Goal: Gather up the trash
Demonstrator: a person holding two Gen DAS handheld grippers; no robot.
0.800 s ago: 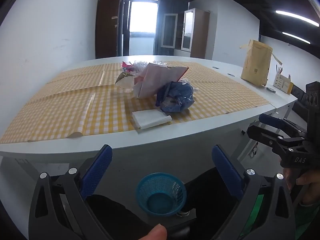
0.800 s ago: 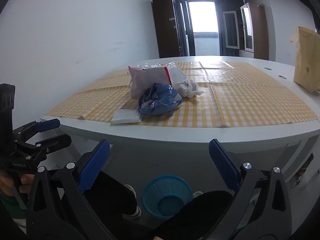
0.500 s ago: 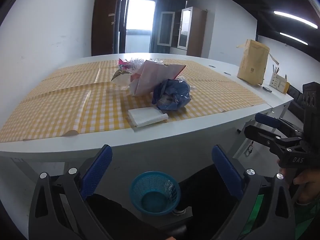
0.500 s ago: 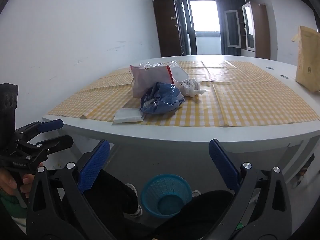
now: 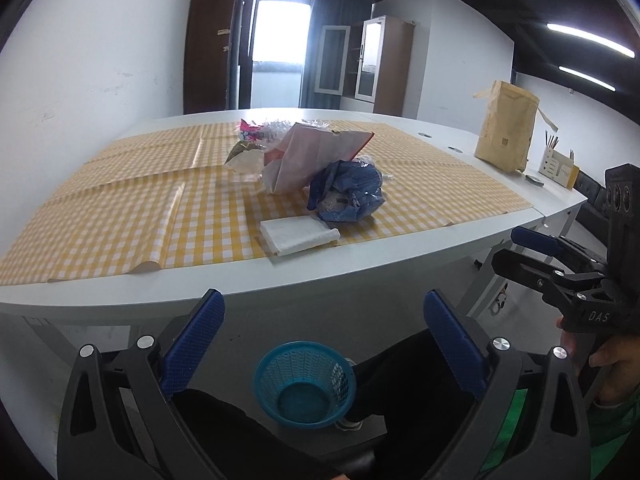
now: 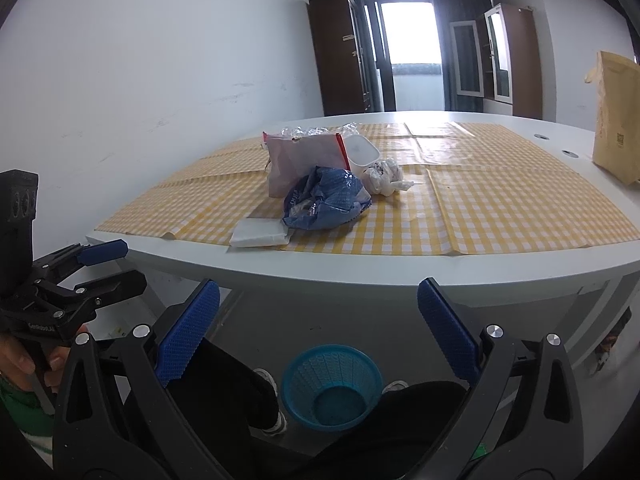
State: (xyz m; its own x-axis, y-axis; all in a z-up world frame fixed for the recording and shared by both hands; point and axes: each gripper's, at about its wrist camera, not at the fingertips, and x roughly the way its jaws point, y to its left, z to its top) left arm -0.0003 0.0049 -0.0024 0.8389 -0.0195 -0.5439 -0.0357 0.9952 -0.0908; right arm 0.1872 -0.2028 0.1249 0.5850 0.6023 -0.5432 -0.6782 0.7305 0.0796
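Observation:
A pile of trash lies on the yellow checked cloth: a crumpled blue bag (image 5: 347, 193) (image 6: 326, 204), a pink and white packet (image 5: 312, 162) (image 6: 300, 160), a folded white tissue pack (image 5: 298, 235) (image 6: 260, 233), a white cup (image 6: 361, 155) and a crumpled white wad (image 6: 384, 176). A blue mesh basket (image 5: 306, 384) (image 6: 332, 384) stands on the floor below the table edge. My left gripper (image 5: 320, 336) and right gripper (image 6: 318, 328) both hang open, in front of the table and well short of the trash, with nothing between the fingers.
The white table (image 5: 280, 276) curves across both views. A brown paper bag (image 5: 506, 128) (image 6: 616, 120) and a pen holder (image 5: 558, 164) stand at the right. A person's dark trouser legs (image 6: 224, 392) flank the basket. Cabinets (image 5: 384, 64) line the back wall.
Both grippers have lifted and drawn slightly toward the table, so the trash pile sits lower in view. The jaws stay wide open.

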